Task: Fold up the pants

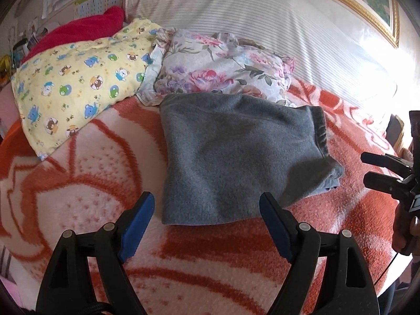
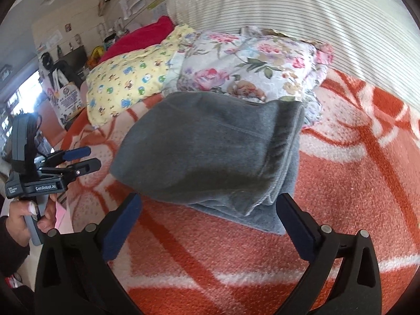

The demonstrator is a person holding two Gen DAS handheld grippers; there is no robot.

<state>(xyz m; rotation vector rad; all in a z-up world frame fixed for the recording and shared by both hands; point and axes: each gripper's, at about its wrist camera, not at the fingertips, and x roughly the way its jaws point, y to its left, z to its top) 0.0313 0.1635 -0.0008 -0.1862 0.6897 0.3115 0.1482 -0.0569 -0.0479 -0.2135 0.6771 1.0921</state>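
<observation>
Both claws gape short of folded pants (image 1: 231, 157).

Count, both wrist views:
- Grey pants (image 1: 231, 155) (image 2: 210, 155): 1, folded into a bundle.
- Pillows: 2, namely yellow animal-print pillow (image 1: 78, 84) (image 2: 126, 84) and floral pillow (image 1: 220, 71) (image 2: 252, 65).
- Red cushion (image 1: 78, 31) (image 2: 141, 36): 1.
- Orange-and-white blanket (image 1: 92, 173) (image 2: 354, 183): 1.
- Claws: 2, namely left claw (image 1: 207, 204) (image 2: 90, 157) and right claw (image 2: 207, 204) (image 1: 367, 168).
</observation>
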